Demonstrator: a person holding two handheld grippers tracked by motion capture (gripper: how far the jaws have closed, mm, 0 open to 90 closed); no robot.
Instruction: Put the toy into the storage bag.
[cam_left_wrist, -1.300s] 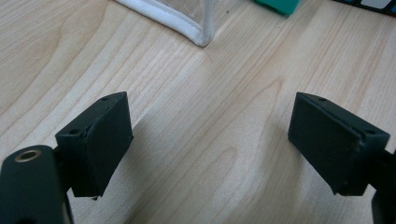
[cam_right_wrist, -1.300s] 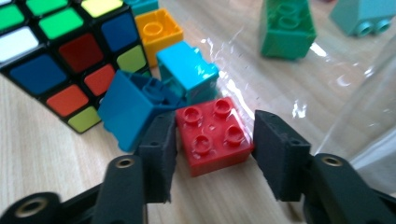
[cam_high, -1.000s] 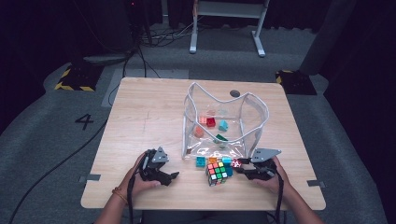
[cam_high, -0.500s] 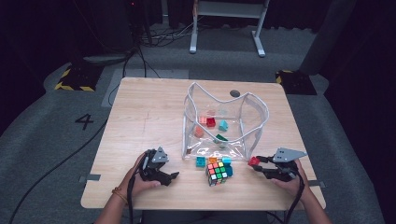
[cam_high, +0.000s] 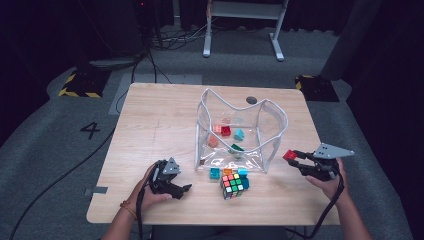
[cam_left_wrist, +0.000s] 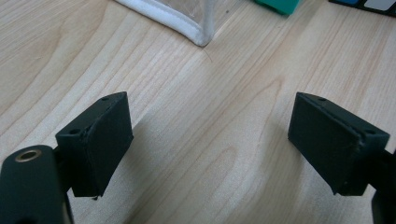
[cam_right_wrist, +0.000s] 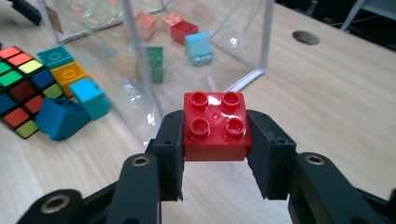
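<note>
A red four-stud brick (cam_right_wrist: 215, 126) sits clamped between the jaws of my right gripper (cam_right_wrist: 215, 144), held above the table to the right of the clear bag (cam_high: 240, 130); from above the brick (cam_high: 289, 155) leads the gripper (cam_high: 296, 161). Inside the bag lie several bricks, among them a red one (cam_high: 226, 130) and a light blue one (cam_high: 239, 134). My left gripper (cam_high: 182, 190) rests low at the table's front left, jaws wide apart over bare wood (cam_left_wrist: 210, 154). A colour cube (cam_high: 233, 184) lies in front of the bag.
Loose teal (cam_high: 214, 173), orange (cam_right_wrist: 69, 73) and blue (cam_right_wrist: 60, 119) bricks lie by the cube. The bag's white corner seam (cam_left_wrist: 187, 25) is just ahead of the left gripper. A round hole (cam_high: 251, 100) sits near the table's far edge.
My right gripper has lifted and drawn away to the right from beside the cube, carrying the red brick. The left gripper has stayed put.
</note>
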